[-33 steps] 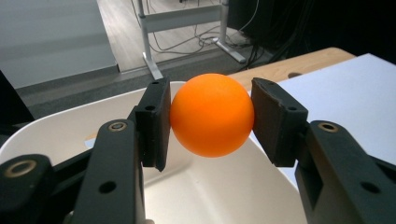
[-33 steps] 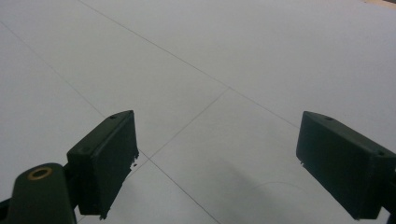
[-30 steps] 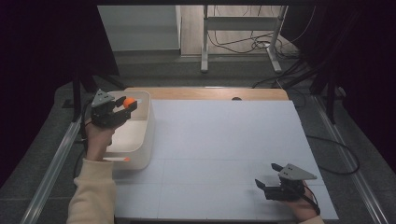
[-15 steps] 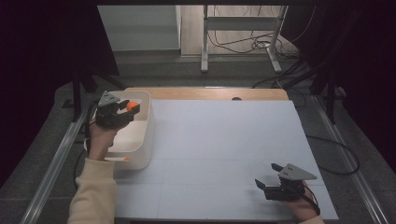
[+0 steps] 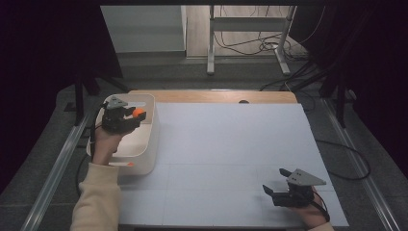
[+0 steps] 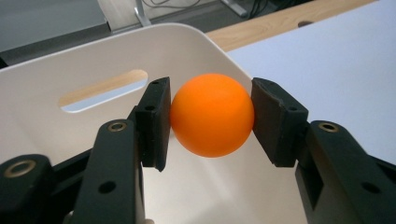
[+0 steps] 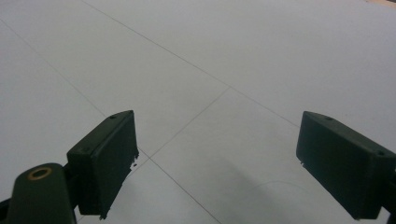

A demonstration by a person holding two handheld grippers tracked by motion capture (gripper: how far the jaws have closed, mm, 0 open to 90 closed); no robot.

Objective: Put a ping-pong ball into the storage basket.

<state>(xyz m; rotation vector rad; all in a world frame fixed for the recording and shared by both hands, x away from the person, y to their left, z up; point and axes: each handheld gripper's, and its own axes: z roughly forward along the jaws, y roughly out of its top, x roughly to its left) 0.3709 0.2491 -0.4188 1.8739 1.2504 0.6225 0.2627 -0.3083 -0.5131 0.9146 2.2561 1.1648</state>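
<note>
Dim room, white-topped table (image 5: 231, 144), cabled floor (image 5: 250, 45)

surface: white table (image 5: 231, 144); wood strip at far edge; on it: white bin (image 5: 144, 154), left side

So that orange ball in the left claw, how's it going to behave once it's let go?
The orange ball is round and smooth, so it would likely roll. The left claw pinches it only at two sides, so it may slip. Looks light, probably hollow.
</note>
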